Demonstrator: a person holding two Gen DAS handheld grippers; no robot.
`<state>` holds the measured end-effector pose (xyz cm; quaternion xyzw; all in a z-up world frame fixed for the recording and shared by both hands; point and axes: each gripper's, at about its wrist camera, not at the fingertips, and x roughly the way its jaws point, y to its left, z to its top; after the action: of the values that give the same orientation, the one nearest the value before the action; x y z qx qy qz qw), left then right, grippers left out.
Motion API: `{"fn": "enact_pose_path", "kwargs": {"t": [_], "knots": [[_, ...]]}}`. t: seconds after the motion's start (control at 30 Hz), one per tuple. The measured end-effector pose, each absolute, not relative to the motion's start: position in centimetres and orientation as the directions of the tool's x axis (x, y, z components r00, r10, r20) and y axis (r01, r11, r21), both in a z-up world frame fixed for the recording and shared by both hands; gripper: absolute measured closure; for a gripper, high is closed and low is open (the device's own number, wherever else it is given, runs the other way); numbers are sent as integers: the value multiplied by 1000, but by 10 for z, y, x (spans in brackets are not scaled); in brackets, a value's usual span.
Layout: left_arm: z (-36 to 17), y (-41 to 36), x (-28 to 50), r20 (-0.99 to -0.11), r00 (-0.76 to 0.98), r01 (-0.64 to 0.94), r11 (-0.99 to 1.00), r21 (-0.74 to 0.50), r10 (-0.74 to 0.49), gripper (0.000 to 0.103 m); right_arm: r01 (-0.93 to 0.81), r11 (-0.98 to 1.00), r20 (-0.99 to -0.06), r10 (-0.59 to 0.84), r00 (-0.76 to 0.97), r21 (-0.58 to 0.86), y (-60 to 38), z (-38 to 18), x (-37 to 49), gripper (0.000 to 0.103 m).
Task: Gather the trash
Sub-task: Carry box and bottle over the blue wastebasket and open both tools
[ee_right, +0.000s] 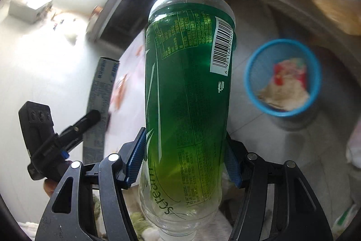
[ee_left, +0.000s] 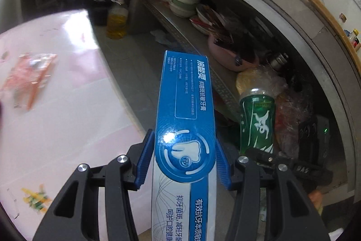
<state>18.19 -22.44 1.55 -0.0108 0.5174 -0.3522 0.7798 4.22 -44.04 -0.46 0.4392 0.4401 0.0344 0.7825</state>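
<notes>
Blue cardboard fills our left gripper [ee_left: 183,162]: its pads clamp a toothpaste box [ee_left: 185,105] that juts forward over the grey floor. Our right gripper [ee_right: 185,157] is closed on a green plastic bottle [ee_right: 189,94], held base forward, its cap cut off below the frame. Just beyond the bottle sits a blue bin [ee_right: 249,83] already holding crumpled wrappers. More scraps lie on the pink table [ee_left: 67,128], blurred. Bowls [ee_left: 182,3] crowd a low shelf [ee_left: 203,53] beside an oil jug [ee_left: 116,23].
</notes>
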Motion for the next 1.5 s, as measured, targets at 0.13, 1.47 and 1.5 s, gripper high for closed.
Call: {"fn": "enact_pose_path", "kwargs": {"t": [0.13,1.47,1.5], "knots": [[-15,-285,202,-827,53,512,726,-459,-560,54,432,545,-680,418,602,718,-472,-39,30,44],[-49,-326,236,-884,99,576,751,-324,-458,38,682,422,-800,254,544,597,-509,-151,66,32],[-42,-312,232,-871,129,568,755,-327,-474,37,669,442,-798,249,548,597,-505,-143,66,30]]}}
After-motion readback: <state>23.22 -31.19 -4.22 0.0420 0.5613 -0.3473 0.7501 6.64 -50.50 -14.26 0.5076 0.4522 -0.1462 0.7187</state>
